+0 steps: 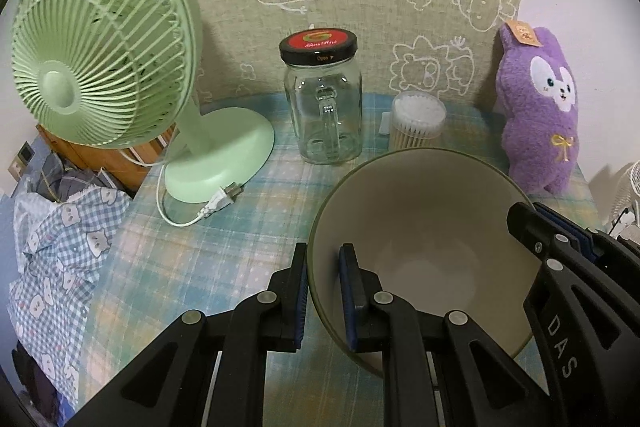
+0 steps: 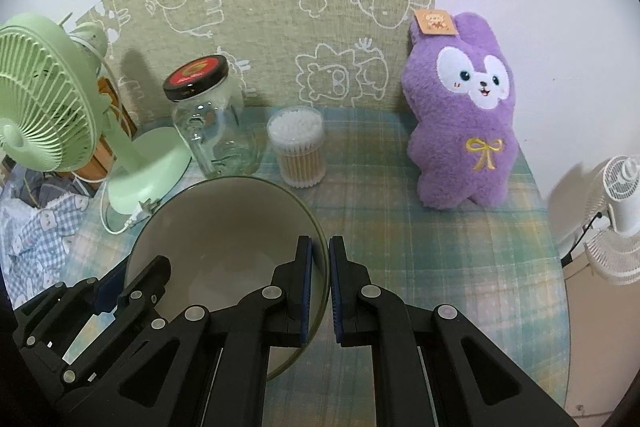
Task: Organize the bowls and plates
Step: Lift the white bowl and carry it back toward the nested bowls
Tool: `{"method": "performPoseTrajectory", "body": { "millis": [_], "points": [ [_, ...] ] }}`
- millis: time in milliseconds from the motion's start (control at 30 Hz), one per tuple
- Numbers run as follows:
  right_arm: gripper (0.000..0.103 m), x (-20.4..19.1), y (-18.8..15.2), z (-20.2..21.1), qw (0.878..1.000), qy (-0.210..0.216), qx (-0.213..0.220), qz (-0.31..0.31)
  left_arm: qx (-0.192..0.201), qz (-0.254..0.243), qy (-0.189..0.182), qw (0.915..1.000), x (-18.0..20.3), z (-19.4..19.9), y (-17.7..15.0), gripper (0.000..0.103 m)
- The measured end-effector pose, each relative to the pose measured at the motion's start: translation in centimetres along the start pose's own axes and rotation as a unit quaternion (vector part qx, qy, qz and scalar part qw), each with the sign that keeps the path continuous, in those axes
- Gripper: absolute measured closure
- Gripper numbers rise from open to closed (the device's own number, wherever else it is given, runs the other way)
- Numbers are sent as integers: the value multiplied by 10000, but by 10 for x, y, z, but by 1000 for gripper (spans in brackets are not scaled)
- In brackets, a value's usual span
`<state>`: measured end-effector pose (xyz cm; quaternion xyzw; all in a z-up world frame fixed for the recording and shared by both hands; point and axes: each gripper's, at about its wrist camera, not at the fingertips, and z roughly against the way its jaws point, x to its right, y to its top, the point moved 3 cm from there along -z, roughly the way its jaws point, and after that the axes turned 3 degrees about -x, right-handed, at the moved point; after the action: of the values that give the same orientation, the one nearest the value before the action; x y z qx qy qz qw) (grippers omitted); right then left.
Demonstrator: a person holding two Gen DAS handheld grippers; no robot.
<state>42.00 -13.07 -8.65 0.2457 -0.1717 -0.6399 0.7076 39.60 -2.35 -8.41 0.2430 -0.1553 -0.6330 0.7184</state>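
While gripper-held, bowl (image 1: 424,227) near jar (image 1: 322,107).

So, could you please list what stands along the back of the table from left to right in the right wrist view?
Green fan → glass jar with a black lid → tub of cotton swabs → purple plush rabbit.
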Motion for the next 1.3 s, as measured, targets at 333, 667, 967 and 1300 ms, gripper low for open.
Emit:
{"method": "performPoseTrajectory", "body": {
  "millis": [333, 667, 967, 1300],
  "points": [
    [91, -6, -9, 40, 9998, -134, 132, -86, 133, -50, -115, 9998, -7, 35, -7, 91],
    [91, -15, -19, 89, 9993, -218, 301, -92, 296, -137, -180, 9993, -18, 77, -15, 91],
    [91, -24, -29, 133, 9983, -322, 457, -137, 440, -156, -306, 9984, -29, 113, -25, 91],
    [91, -34, -46, 172, 9971, -403, 569, -296, 594, -328, -380, 9970, -43, 148, -41, 91]
  ]
}}
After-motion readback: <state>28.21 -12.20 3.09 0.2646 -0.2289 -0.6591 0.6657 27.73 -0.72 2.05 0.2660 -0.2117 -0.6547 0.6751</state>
